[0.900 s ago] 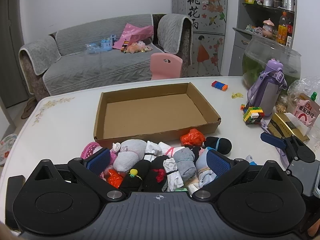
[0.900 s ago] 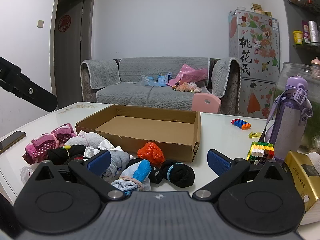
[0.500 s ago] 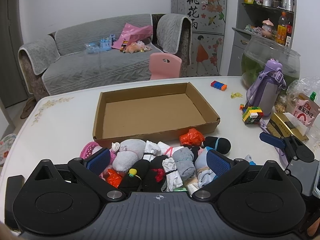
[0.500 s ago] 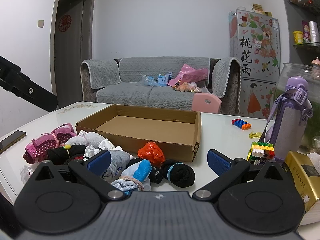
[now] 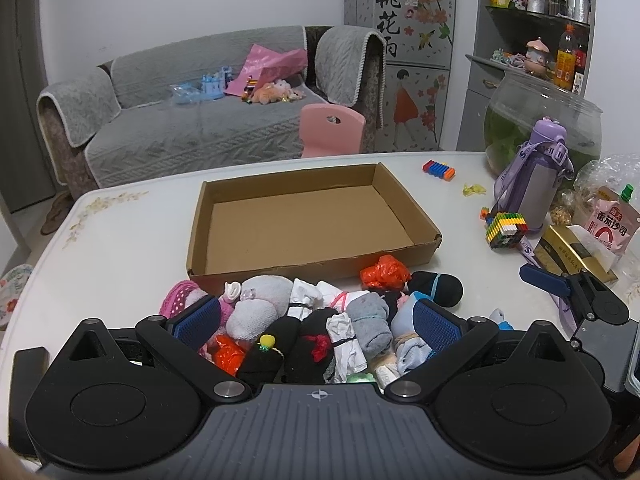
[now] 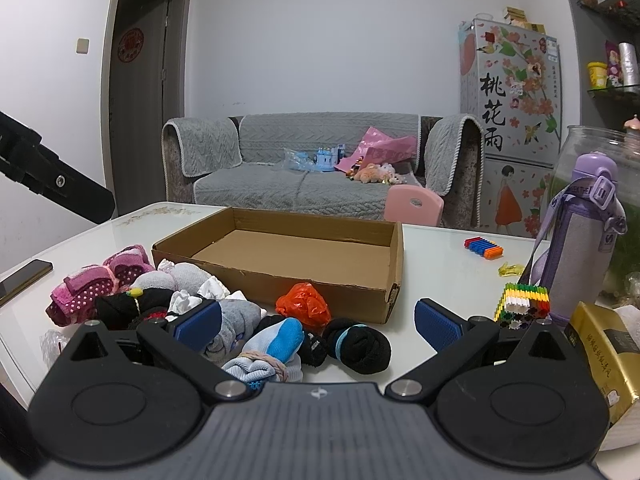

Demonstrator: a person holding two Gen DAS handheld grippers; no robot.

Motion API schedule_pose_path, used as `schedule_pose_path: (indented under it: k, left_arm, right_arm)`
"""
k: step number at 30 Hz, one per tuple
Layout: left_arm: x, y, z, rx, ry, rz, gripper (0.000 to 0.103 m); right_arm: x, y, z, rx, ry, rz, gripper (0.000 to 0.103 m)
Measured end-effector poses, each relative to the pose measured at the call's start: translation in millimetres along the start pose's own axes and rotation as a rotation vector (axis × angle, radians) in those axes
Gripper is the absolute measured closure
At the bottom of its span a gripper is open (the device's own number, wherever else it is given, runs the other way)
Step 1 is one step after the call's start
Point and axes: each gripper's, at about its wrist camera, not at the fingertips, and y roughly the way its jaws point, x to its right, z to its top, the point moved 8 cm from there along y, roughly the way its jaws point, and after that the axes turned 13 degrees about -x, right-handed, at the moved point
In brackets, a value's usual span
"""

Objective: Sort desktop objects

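Note:
An empty shallow cardboard box (image 5: 304, 224) lies mid-table; it also shows in the right wrist view (image 6: 304, 252). A pile of rolled socks (image 5: 312, 320) lies in front of it, with an orange plastic bag (image 5: 385, 273) and a black sock roll (image 5: 438, 286) at its right end. My left gripper (image 5: 316, 322) is open above the pile, holding nothing. My right gripper (image 6: 318, 320) is open and empty, low over the orange bag (image 6: 304, 306), a blue-and-white sock (image 6: 276, 346) and the black roll (image 6: 358, 350). The right gripper's blue-padded tip (image 5: 544, 282) shows in the left wrist view.
A purple water bottle (image 5: 536, 184), a colourful brick cube (image 5: 505, 230), a gold box (image 5: 572, 254) and a glass fishbowl (image 5: 540, 120) stand at the right. A small block strip (image 5: 439, 169) lies behind. A phone (image 6: 24, 280) lies at the table's left edge.

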Motion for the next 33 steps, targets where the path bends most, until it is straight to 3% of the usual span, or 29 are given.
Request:
schedule_pose_path:
  k: [18,22,28,33]
  left_arm:
    - [-6,2,-6,-0.003,0.004,-0.007,0.0]
    - [-19,16,-30,-0.03,0.088,-0.007,0.0]
    - [-33,51,-77,-0.156,0.268,-0.016,0.0]
    - [-30,63,-99,-0.154,0.373,-0.028,0.0]
  right_arm:
    - [1,-1,0,-0.004,-0.001,0.001,0.0]
    - [5,-2,-1,-0.008,0.003,-0.005,0.0]
    - [16,-11,-2,-0.004,-0.008,-0.001,0.0]
    - [8,-11,-12,-0.044,-0.071,0.076,0.0]
